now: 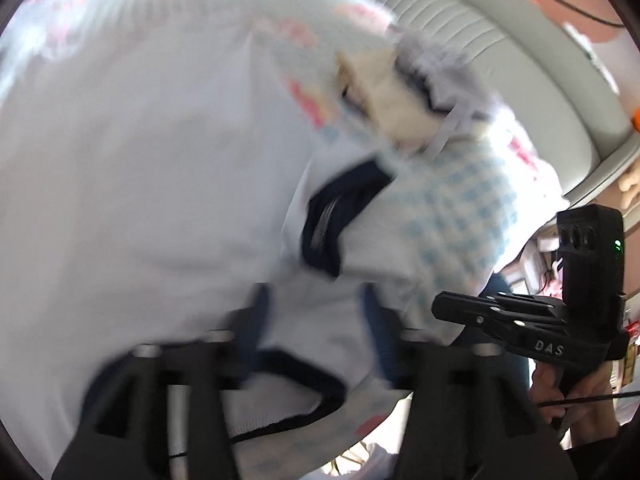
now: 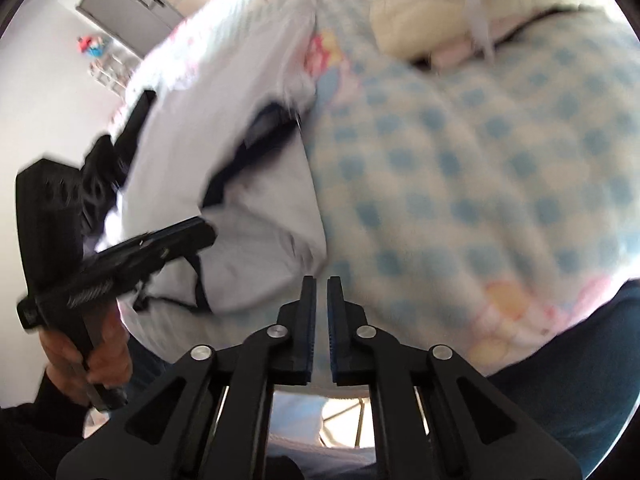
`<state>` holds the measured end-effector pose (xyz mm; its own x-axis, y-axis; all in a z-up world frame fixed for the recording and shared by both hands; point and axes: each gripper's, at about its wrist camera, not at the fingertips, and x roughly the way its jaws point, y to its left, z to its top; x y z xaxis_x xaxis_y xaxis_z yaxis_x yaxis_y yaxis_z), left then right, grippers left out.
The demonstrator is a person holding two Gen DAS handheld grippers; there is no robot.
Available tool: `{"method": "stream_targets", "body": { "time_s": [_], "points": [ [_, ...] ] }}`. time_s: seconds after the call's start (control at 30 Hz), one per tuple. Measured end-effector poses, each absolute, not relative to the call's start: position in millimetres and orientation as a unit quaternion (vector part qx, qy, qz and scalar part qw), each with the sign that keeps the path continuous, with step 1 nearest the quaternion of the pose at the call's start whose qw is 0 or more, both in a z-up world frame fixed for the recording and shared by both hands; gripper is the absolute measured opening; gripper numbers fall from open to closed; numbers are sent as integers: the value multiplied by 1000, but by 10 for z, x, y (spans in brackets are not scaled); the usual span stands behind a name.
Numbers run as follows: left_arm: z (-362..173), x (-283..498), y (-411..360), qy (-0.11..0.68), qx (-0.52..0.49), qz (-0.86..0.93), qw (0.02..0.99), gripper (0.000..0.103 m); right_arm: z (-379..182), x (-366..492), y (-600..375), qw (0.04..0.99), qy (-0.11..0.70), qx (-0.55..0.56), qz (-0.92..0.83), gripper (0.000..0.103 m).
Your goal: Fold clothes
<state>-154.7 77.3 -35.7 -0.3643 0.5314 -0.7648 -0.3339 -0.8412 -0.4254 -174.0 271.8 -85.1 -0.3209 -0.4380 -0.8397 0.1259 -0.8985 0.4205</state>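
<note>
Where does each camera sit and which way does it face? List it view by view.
Left wrist: on the left gripper, angled down at the white garment; the right gripper and hand show.
Right wrist: on the right gripper, jaws shut, facing the blue-checked blanket; the left gripper shows.
Shared: garment, blanket.
</note>
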Motion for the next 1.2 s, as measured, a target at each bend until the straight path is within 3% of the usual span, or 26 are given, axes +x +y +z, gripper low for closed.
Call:
{"method": "stream_targets", "body": {
  "time_s": [0.03, 0.1, 0.2, 0.23, 0.27, 0.33, 0.47, 0.7, 0.87, 0.9, 0.93, 0.97, 1.0, 1.2],
  "points": [
    [-345, -1595, 812, -91, -494, 824, 262, 59, -797, -1776, 2686, 178, -123, 546, -809, 10],
    [-371, -1718, 917, -67, -496, 826, 259, 59, -802, -1904, 2552, 184, -89, 548, -811, 23],
    [-482, -1892, 1096, -27, -507, 822, 259, 57, -905, -2094, 2322, 202, -47, 563, -800, 27],
    [-517, -1928, 1156, -10, -511, 821, 256, 53, -960, -2140, 2248, 207, -32, 570, -795, 27],
    [-550, -1961, 1216, 7, -514, 820, 252, 31, -1014, -2174, 2192, 205, -16, 575, -792, 27],
    [-574, -2023, 1257, 30, -517, 824, 228, 12, -1102, -2201, 2165, 192, 7, 582, -790, 22],
    [-463, -2074, 1034, -42, -510, 832, 215, 8, -1104, -2157, 2332, 158, -4, 577, -801, 19],
    [-559, -2003, 592, -218, -517, 798, 218, 8, -1028, -2048, 2523, 132, -32, 578, -805, 16],
    [-914, -1901, 445, -258, -561, 760, 202, 10, -1078, -1990, 2669, 132, -31, 592, -795, 13],
    [-884, -1885, 428, -263, -556, 761, 206, 13, -1052, -2000, 2717, 137, -43, 591, -793, 13],
    [-842, -1883, 417, -266, -552, 762, 210, 26, -1019, -2012, 2763, 143, -54, 590, -793, 13],
    [-797, -1896, 409, -266, -545, 766, 213, 45, -961, -2039, 2801, 150, -65, 584, -795, 13],
    [-764, -1926, 420, -264, -536, 772, 215, 51, -903, -2069, 2831, 158, -74, 577, -798, 15],
    [-557, -2048, 629, -187, -517, 804, 227, 53, -705, -2309, 2556, 192, -51, 553, -809, 24]
  ]
}}
